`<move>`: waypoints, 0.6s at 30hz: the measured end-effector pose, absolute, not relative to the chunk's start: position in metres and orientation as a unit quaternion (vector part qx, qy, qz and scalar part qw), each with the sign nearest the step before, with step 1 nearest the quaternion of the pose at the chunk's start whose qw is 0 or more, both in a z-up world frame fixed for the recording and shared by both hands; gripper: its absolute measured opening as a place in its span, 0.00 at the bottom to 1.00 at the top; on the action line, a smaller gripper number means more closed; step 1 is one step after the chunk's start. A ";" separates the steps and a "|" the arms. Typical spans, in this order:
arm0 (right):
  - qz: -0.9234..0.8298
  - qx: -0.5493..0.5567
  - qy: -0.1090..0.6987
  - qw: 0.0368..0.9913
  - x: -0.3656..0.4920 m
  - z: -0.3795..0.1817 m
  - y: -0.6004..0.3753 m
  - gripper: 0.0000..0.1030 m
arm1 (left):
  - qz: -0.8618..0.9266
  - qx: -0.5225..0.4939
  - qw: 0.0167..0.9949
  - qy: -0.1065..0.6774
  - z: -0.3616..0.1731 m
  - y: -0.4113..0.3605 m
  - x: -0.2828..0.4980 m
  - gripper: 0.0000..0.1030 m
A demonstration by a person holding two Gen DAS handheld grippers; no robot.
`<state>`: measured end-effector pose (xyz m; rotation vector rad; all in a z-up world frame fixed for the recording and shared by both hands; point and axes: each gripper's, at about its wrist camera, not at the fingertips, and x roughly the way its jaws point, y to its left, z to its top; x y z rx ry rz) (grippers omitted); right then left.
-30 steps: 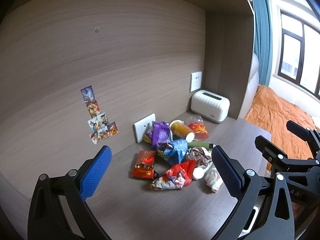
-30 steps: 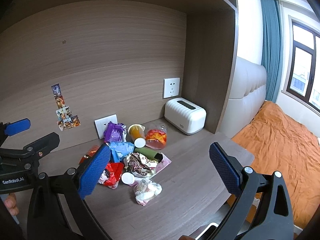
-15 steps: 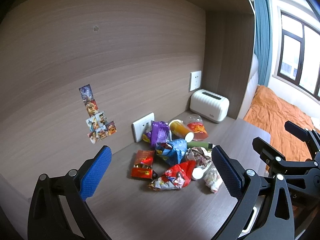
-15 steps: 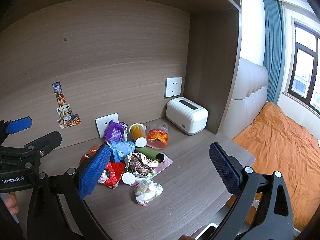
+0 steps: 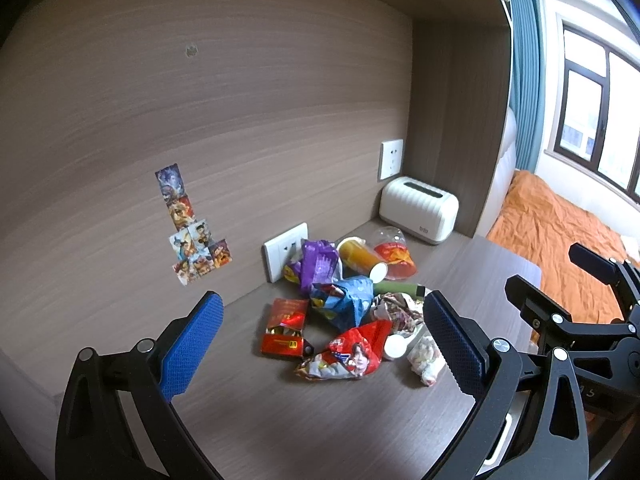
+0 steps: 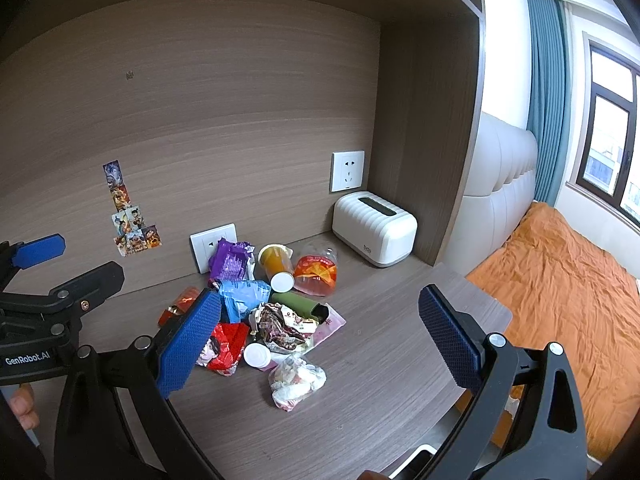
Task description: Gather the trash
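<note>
Both grippers, left (image 5: 320,344) and right (image 6: 316,336), splayed, empty; drifted slightly back from heap of crumpled colourful wrappers (image 6: 260,312) on wooden desk (image 6: 380,368). Collection unstarted.

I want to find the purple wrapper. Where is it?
The purple wrapper sits at the back of the trash pile, against the wall socket, left of the orange cup.

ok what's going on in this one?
A person holds two tongs over a wooden desk, and neither has touched anything. The left tongs and right tongs are both open, facing a pile of crumpled snack wrappers and a tipped orange plastic cup. Nothing collected yet.
</note>
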<state>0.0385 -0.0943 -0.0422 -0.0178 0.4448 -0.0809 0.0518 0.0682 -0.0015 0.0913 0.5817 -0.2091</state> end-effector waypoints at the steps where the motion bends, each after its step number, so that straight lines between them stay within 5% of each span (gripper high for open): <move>1: -0.040 -0.009 0.220 0.975 0.039 -0.042 -0.094 0.96 | -0.103 0.045 0.952 0.286 -0.002 0.068 0.052 0.95; 18: -0.038 -0.009 0.247 0.968 0.051 -0.059 -0.097 0.96 | -0.109 0.048 0.948 0.296 -0.021 0.066 0.064 0.95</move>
